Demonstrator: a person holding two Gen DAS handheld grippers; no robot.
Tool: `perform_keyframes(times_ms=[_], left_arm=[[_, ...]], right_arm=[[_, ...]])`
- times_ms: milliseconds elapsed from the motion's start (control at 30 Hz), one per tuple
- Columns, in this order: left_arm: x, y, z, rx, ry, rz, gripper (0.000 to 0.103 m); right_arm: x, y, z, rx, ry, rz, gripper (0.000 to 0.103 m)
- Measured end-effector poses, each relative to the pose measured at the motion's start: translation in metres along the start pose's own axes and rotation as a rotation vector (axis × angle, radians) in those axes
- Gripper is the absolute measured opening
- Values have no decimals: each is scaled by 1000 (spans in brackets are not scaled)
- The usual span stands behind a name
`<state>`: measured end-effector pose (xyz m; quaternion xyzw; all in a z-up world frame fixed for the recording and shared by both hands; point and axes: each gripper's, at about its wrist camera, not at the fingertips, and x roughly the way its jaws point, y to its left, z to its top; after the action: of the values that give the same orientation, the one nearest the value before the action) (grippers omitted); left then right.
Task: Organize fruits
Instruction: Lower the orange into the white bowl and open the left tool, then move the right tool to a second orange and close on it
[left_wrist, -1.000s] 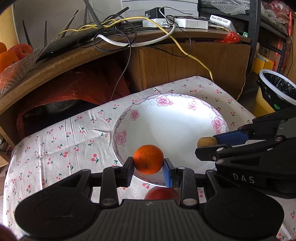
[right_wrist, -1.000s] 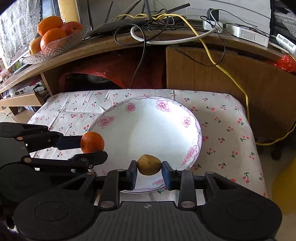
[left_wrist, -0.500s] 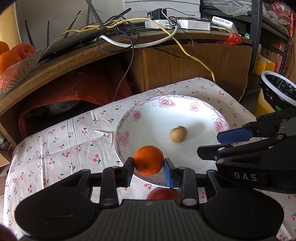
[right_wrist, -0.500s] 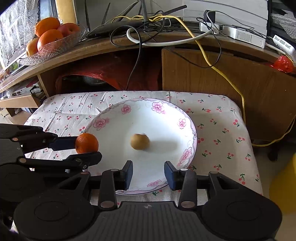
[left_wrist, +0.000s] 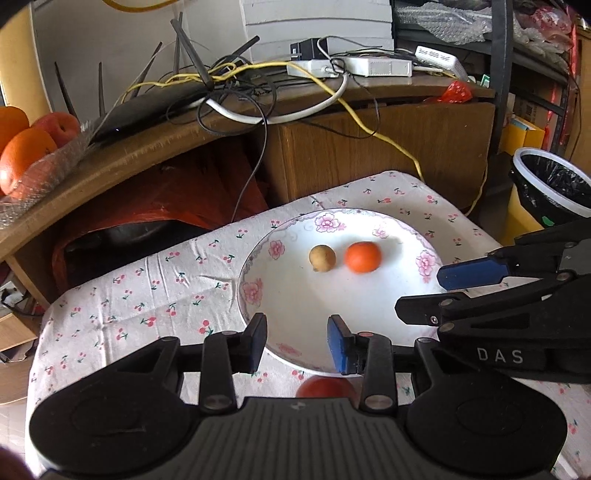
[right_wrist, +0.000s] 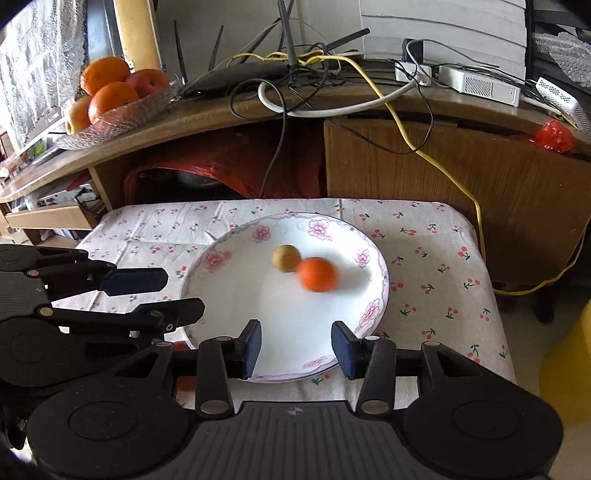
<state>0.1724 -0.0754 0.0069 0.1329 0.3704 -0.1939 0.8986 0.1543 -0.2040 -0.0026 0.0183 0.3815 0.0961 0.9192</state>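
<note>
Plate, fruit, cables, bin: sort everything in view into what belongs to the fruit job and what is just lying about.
Belongs to the job:
- flowered plate
- orange, on the plate
- small brown fruit, on the plate beside it
- red fruit, on the cloth by the near rim
- left gripper, open
- right gripper, open

Lying about:
- glass fruit bowl on the shelf
- tangled cables
- lined bin

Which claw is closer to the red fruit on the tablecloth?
Left. The left claw hovers just above the round red fruit; the right claw sits further right, over the white flowered plate.
</note>
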Motion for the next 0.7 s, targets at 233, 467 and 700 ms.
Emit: perform_keyframes(times_ms=[233, 467, 700], left_arm=[[-43, 5, -20, 0, 2, -2, 46], [-78, 19, -57, -33, 33, -21, 47], [-90, 36, -95, -88, 50, -58, 47]], right_arm=[[-26, 18, -11, -21, -4, 52, 40], [-38, 42, -32, -59, 56, 84, 40], [-39, 77, -58, -127, 136, 149, 40]])
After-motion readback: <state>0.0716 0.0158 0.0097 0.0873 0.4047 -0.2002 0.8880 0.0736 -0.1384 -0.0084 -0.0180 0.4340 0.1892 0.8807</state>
